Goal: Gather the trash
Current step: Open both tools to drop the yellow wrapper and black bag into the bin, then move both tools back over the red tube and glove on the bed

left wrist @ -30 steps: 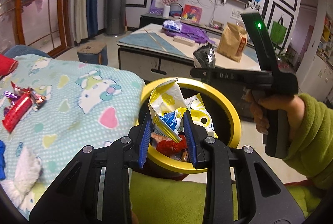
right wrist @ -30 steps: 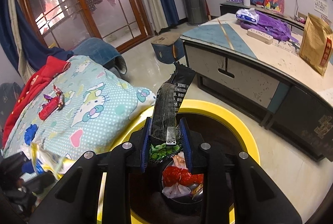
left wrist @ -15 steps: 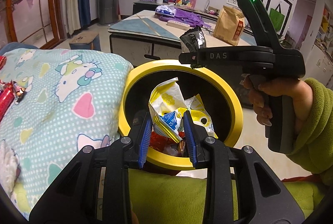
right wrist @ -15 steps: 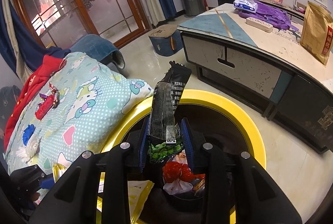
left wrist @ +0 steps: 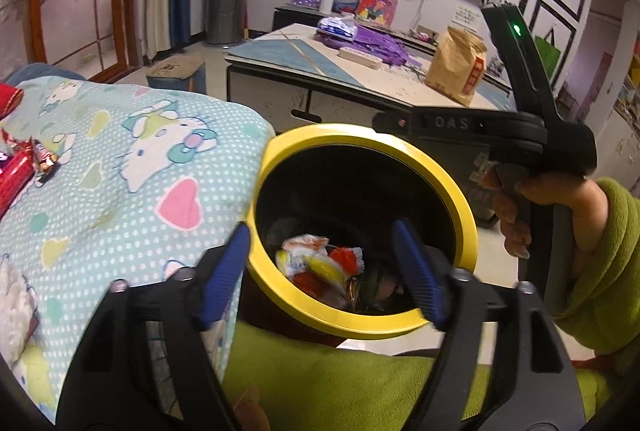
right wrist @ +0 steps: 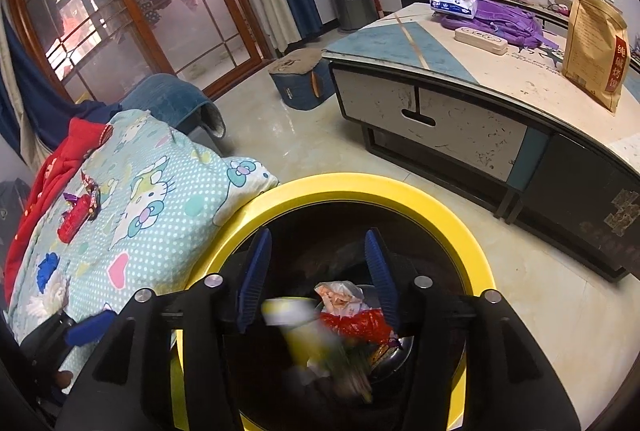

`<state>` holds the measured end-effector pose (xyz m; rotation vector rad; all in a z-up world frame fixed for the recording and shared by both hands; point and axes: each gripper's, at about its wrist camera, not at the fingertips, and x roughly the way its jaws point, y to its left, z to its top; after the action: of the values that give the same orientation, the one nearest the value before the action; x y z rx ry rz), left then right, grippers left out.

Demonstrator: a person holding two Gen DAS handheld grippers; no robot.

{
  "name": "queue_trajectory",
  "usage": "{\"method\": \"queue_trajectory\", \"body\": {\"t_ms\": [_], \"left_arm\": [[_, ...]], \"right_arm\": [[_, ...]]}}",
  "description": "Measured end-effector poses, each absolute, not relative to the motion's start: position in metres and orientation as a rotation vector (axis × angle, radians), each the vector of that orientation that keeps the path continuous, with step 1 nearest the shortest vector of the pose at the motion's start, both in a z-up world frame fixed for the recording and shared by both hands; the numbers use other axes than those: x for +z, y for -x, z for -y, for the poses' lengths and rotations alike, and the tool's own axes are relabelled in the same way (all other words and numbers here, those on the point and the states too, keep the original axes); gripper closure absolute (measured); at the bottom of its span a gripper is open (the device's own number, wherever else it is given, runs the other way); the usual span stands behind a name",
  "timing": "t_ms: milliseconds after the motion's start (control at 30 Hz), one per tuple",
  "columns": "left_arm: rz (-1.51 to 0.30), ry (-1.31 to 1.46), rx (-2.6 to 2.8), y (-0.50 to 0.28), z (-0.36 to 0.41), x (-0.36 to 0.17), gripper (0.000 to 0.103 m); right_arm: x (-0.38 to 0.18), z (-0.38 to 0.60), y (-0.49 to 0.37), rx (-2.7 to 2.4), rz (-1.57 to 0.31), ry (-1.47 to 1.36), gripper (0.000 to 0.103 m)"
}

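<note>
Both grippers hung over the yellow-rimmed bin (left wrist: 362,327). The left gripper (left wrist: 320,271) had its blue pads spread wide with nothing between them, and the right gripper (right wrist: 316,275) was likewise apart and empty. Down in the bin lay a heap of wrappers (left wrist: 320,263), white, yellow and red, crumpled together; in the right view one pale yellow piece (right wrist: 296,327) was blurred.

More trash waited on the cartoon-cat blanket (right wrist: 160,215), out at ten o'clock from the bin in the right view. The red wrapper (right wrist: 76,217) there was long, glossy and creased, with a small twisted candy wrapper (right wrist: 93,193) touching its far end.

Such foil-like wrappers were likely very light, limp and a little slippery, with nothing fragile about them. A pinch across the middle of the red one, where it bulged above the soft blanket, would probably hold best. The quilt beneath would give under the pads, so they might catch the cloth as well.
</note>
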<state>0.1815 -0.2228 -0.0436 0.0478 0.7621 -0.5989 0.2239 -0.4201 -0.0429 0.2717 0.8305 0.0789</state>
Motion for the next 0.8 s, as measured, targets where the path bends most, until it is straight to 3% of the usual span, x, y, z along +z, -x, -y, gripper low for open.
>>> {"method": "queue_trajectory", "body": {"t_ms": [67,167,400,800], "left_arm": [[-0.756,-0.03,-0.586,-0.182,0.216,-0.04,0.035],[-0.735,-0.008,-0.563,-0.18,0.207,-0.034,0.022],[-0.666,0.038,-0.507,-0.177,0.186,-0.009,0.014],[-0.584,0.105,-0.425,-0.172,0.158,0.017,0.014]], "right_arm": [[-0.041,0.419,-0.223,0.076,-0.824,-0.266,0.053],[-0.037,0.417,-0.222,0.076,-0.809,-0.264,0.05],[-0.024,0.406,-0.216,0.095,-0.756,-0.232,0.043],[-0.001,0.382,-0.205,0.158,-0.687,-0.191,0.036]]}}
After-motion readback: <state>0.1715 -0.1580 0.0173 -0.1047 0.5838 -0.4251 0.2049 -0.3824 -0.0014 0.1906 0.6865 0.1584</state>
